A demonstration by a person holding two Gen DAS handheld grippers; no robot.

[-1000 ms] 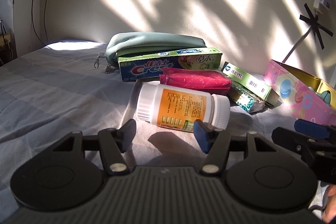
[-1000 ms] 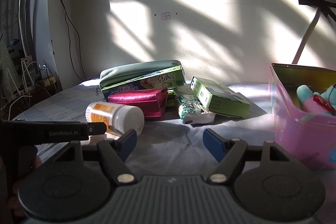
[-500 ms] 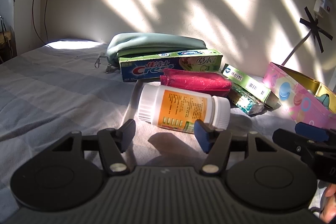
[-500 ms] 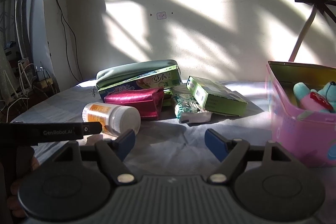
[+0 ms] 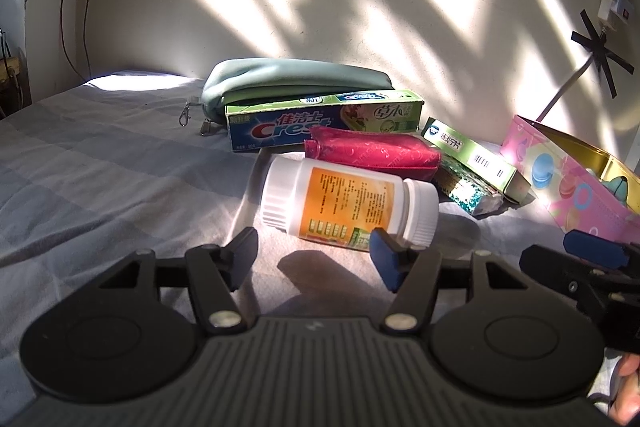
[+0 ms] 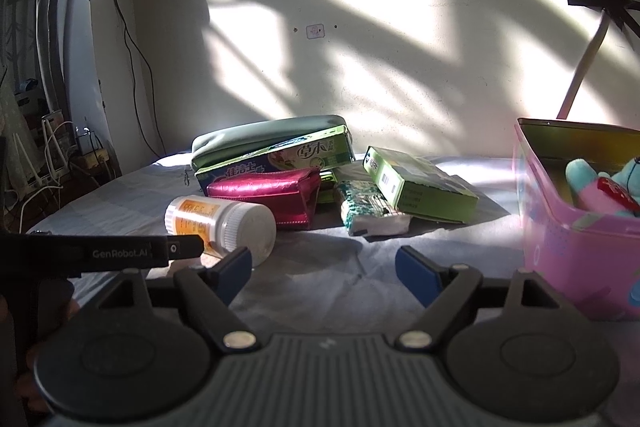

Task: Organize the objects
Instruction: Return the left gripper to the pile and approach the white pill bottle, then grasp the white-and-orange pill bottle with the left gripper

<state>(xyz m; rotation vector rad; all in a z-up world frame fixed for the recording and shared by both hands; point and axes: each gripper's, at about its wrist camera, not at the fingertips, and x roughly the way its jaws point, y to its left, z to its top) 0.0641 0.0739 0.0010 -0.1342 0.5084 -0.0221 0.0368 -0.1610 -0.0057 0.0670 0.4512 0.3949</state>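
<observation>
Between bottle (image 6: 224, 223) and pink tin (image 6: 576, 251), bare cloth (image 6: 340, 267) lies open.

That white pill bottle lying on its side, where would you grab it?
Probably across the labelled middle of the white pill bottle, coming from the near side, where the open left gripper waits. It lies sideways, its round body widest there, cap pointing right.

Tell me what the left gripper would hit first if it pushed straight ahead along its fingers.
Most likely the white pill bottle, lying on its side just beyond the open left gripper. Depth is hard to judge, but nothing else seems to lie between them.
</observation>
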